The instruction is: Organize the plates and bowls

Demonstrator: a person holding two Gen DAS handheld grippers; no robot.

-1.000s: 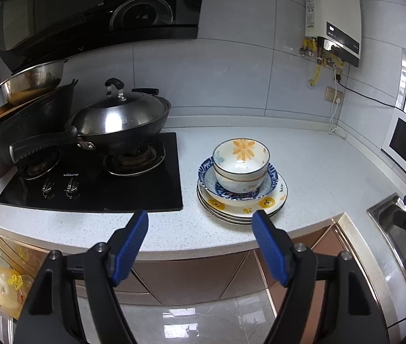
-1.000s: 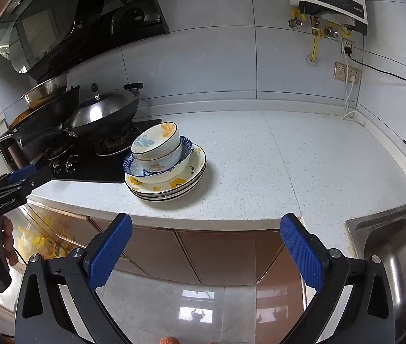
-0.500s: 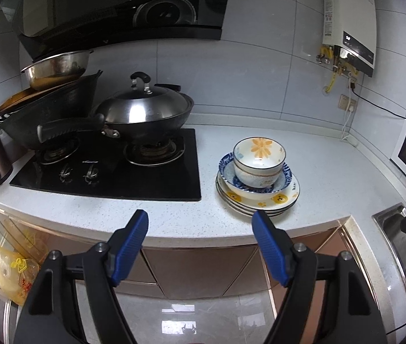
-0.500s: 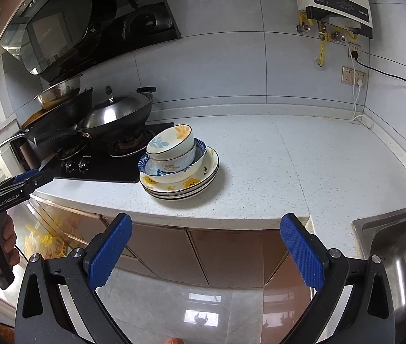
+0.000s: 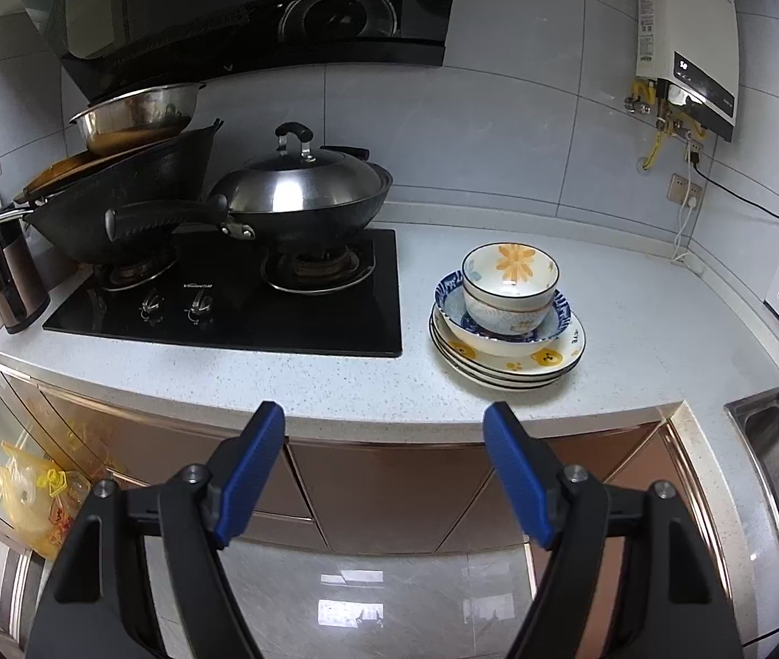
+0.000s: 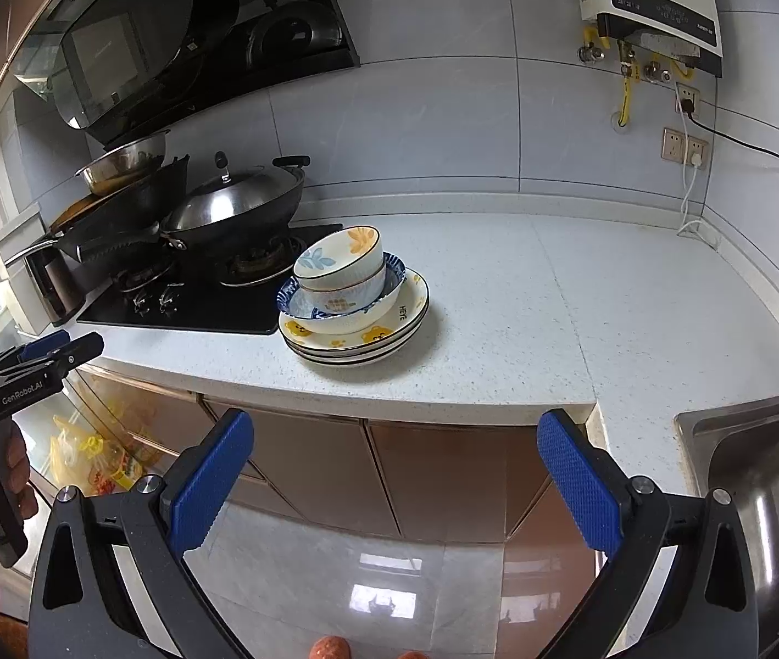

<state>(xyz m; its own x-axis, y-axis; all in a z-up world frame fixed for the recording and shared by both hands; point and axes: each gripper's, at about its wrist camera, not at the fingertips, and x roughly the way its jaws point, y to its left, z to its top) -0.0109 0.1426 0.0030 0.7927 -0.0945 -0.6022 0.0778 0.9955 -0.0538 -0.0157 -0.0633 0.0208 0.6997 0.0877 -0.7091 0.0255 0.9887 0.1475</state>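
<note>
A stack of plates (image 5: 510, 365) with yellow bear prints sits on the white counter right of the stove. A blue-patterned bowl (image 5: 560, 313) lies on the plates, and flowered bowls (image 5: 510, 274) are nested in it. The stack also shows in the right wrist view (image 6: 356, 338), its top bowl (image 6: 337, 255) tilted. My left gripper (image 5: 384, 439) is open and empty, in front of the counter edge. My right gripper (image 6: 395, 450) is open and empty, also off the counter and well back from the stack.
A black gas stove (image 5: 235, 302) carries a lidded wok (image 5: 301, 192) and stacked pans (image 5: 131, 165). A kettle (image 5: 5, 274) stands at the far left. A steel sink (image 6: 768, 467) lies at the right. A water heater (image 6: 653, 0) hangs on the tiled wall.
Both grippers have drawn back and away from the counter, so the stack looks smaller. The left view has swung to show more of the stove. The dishes have not moved.
</note>
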